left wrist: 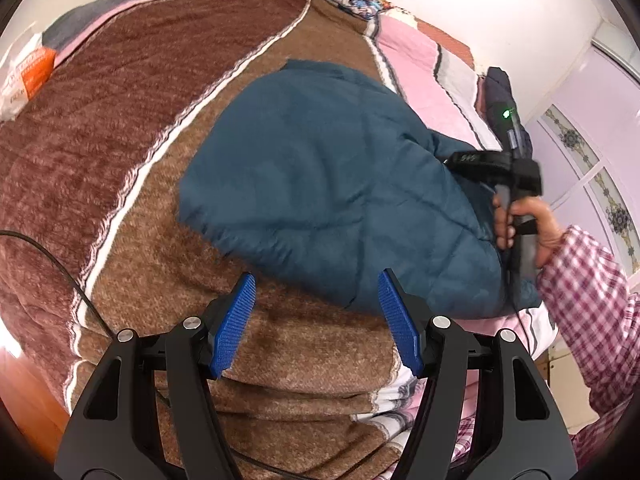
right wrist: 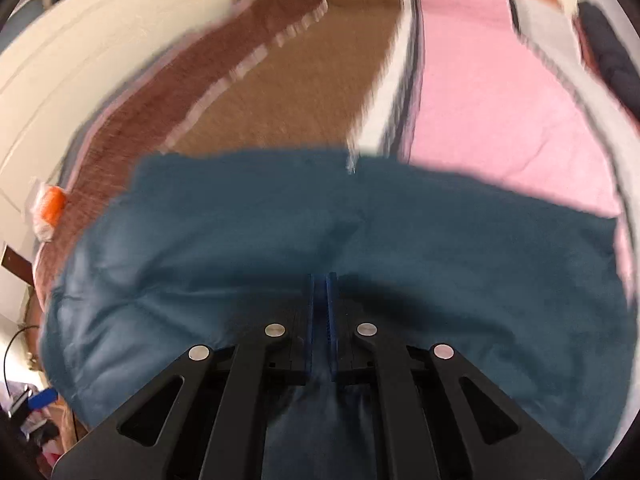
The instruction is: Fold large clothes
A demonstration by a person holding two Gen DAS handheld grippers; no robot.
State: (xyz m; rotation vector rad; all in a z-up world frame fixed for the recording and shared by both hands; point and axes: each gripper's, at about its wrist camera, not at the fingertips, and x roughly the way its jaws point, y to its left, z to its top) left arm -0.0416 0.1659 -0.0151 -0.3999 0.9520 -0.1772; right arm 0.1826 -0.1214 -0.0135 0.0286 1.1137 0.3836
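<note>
A teal quilted jacket [left wrist: 320,168] lies bunched on a brown striped blanket [left wrist: 120,120] that covers the bed. My left gripper [left wrist: 317,280] hovers open just over the jacket's near edge, with nothing between its blue pads [left wrist: 236,324]. The right wrist view is blurred; there the jacket [right wrist: 240,240] fills the lower half. My right gripper [right wrist: 322,276] has its pads drawn together on a thin fold of the jacket's fabric. In the left wrist view a hand [left wrist: 532,220] holds that gripper at the jacket's right edge.
A pink quilt [left wrist: 412,64] lies on the bed to the right of the blanket, with a dark garment [left wrist: 496,84] at its far end. An orange and white bag [left wrist: 28,68] sits at the left. A black cable [left wrist: 60,264] crosses the blanket. Lilac cupboard doors [left wrist: 592,120] stand at the right.
</note>
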